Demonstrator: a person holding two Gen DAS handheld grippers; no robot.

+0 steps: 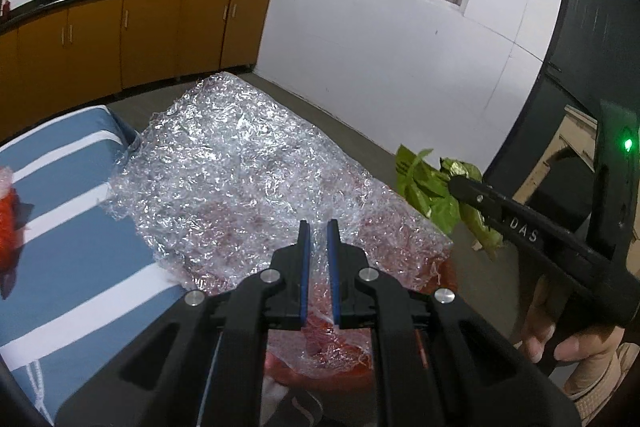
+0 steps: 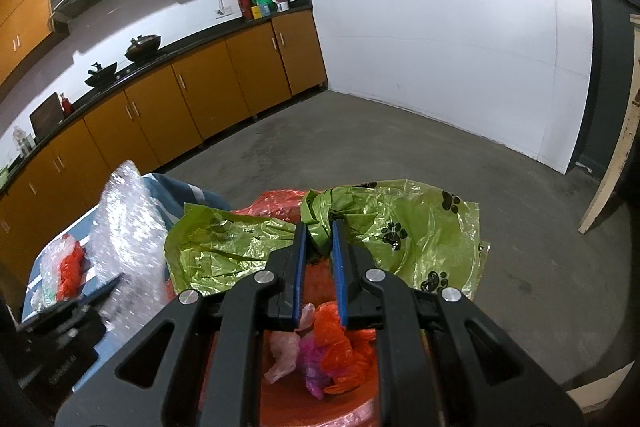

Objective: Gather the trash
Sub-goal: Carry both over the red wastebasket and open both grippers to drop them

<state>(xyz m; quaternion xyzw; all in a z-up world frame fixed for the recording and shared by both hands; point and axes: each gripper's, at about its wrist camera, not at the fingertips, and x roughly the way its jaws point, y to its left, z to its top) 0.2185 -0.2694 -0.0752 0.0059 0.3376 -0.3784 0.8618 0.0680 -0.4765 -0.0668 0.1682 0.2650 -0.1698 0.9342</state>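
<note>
Left gripper (image 1: 319, 227) clamped on a bubble wrap sheet (image 1: 240, 163); right gripper (image 2: 319, 229) clamped on a green paw-print bag (image 2: 400, 227), its arm lettered "DAS" at three o'clock.

The bubble wrap (image 1: 256, 179) is clear plastic, crinkled and glittering with highlights. The green bag (image 2: 400, 227) is thin glossy plastic film, creased, printed with black paw marks. Red plastic scraps (image 2: 340, 347) beneath it look shiny and crumpled. The striped cloth (image 1: 72, 227) is matt blue and white fabric. The cabinet doors (image 2: 208, 95) look like smooth wood-toned laminate with metal handles, under a glossy dark countertop (image 2: 192, 41). The floor (image 2: 400, 147) is rough matt concrete.
</note>
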